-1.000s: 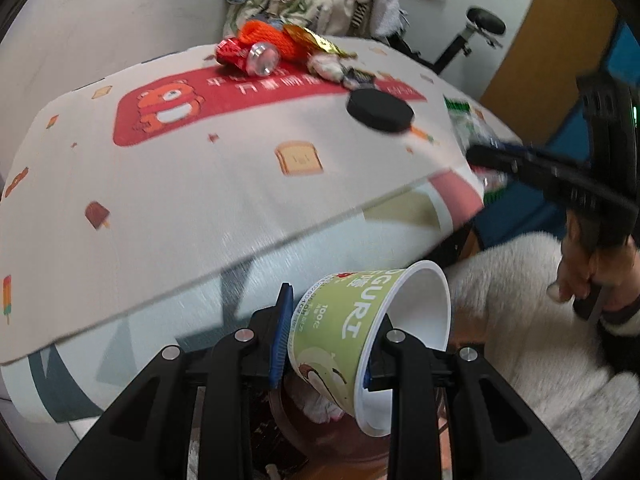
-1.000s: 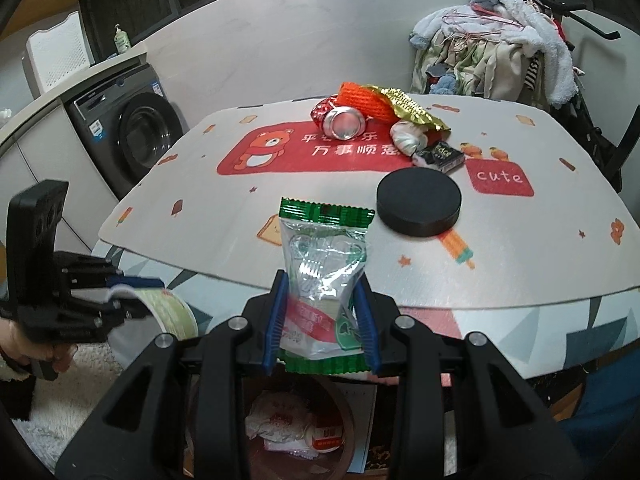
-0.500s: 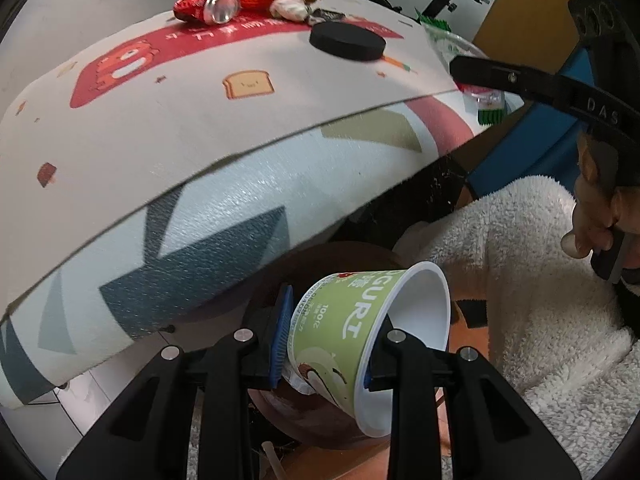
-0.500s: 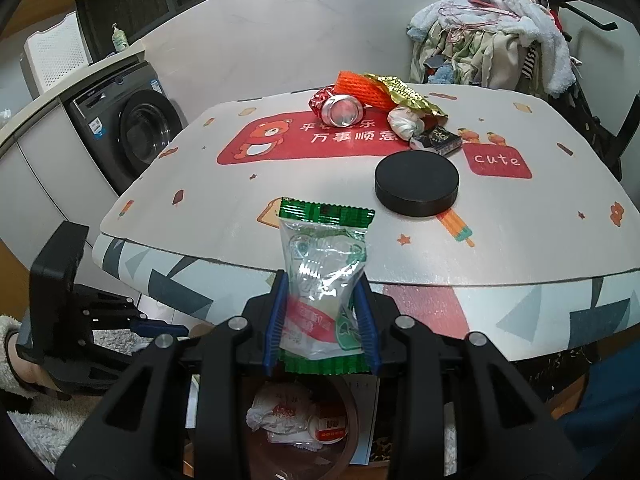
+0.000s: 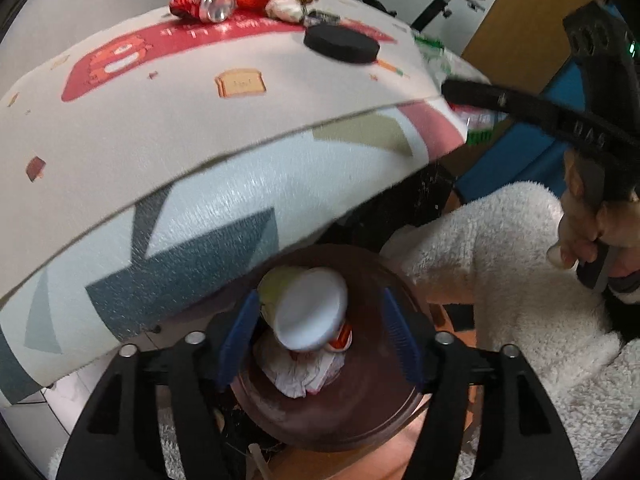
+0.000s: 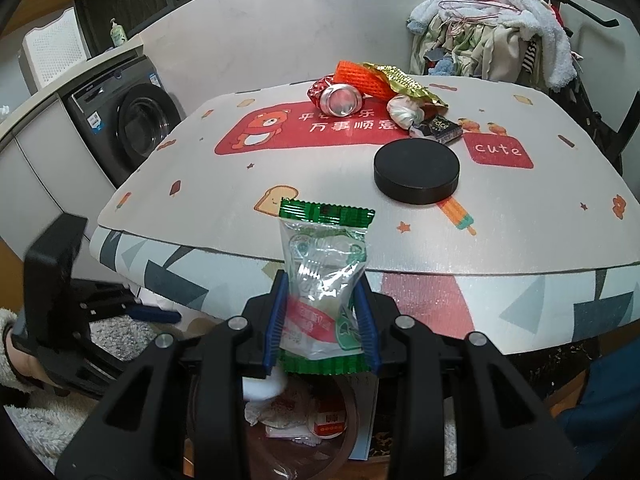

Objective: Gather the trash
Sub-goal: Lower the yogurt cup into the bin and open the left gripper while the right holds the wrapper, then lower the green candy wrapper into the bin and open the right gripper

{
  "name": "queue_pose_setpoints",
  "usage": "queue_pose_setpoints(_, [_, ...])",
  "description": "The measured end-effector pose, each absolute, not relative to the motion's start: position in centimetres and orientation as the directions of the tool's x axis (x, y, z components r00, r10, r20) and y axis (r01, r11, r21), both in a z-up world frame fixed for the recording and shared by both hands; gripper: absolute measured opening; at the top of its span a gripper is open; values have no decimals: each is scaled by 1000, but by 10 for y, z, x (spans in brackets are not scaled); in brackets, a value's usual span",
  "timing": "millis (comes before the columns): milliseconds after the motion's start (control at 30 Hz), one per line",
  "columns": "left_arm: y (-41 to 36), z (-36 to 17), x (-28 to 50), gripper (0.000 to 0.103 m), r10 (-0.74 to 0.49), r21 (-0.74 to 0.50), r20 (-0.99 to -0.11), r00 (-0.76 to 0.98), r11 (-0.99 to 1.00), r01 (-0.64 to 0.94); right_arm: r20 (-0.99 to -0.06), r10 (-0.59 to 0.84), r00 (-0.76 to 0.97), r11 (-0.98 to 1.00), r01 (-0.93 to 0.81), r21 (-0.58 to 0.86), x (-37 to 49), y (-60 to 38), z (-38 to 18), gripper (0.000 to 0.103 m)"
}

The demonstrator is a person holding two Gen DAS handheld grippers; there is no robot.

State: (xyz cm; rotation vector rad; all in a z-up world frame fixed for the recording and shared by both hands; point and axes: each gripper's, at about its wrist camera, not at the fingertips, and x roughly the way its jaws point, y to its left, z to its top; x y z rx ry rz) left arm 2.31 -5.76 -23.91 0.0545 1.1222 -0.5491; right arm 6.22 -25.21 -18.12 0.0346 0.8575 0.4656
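Note:
My left gripper point(image 5: 320, 336) is open above a brown trash bin point(image 5: 384, 408) under the table edge. A green yogurt cup point(image 5: 308, 312) lies loose in the bin mouth between the fingers, on crumpled wrappers. My right gripper point(image 6: 322, 324) is shut on a clear plastic snack wrapper point(image 6: 324, 264) with green ends, held upright above the same bin point(image 6: 352, 420). The cup shows there as a white blur point(image 6: 262, 388). More trash lies at the table's far side: a can point(image 6: 340, 100), orange net point(image 6: 360, 76), gold foil point(image 6: 400, 80), a dark packet point(image 6: 436, 130).
The table point(image 6: 520, 220) has a printed cloth that hangs over its edge. A black round lid point(image 6: 416, 176) lies on it. A washing machine point(image 6: 128, 128) stands at the left, a pile of clothes point(image 6: 500, 40) behind. A white fleece sleeve point(image 5: 500, 280) is at the right.
My left gripper has opened and the yogurt cup has dropped from it into the bin. The right gripper still holds the wrapper and has barely moved.

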Motion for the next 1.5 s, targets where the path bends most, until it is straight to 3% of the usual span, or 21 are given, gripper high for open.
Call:
queue_pose_setpoints(133, [-52,-228,23,71,-393,-223,-847,359,875,430,-724,409,556,899,-383,213,61,-251,-183,35])
queue_pose_setpoints(300, [-36,-204,19,84,-404,-226,-791,459,891,395,-727,413,548,893,-400,205,57,-248,-187,35])
queue_pose_setpoints(567, [-16,-177,-5,92,-309,-81,-722,618,926,368,-743,429,513,854,-498,150,41,-228,-201,35])
queue_pose_setpoints(800, [-8,-173,-21,93,-255,1,-697,671,934,357,-787,434,438,784,-614,91,20,-196,-218,35])
queue_pose_setpoints(967, [5,-178,-26,94,-255,-41,-686,681,949,314,-829,416,374,748,-660,78,11,-181,-236,35])
queue_pose_setpoints(1500, [-1,-197,-20,96,-210,-10,-713,668,957,290,-909,304,286,763,-644,53,18,-170,-288,40])
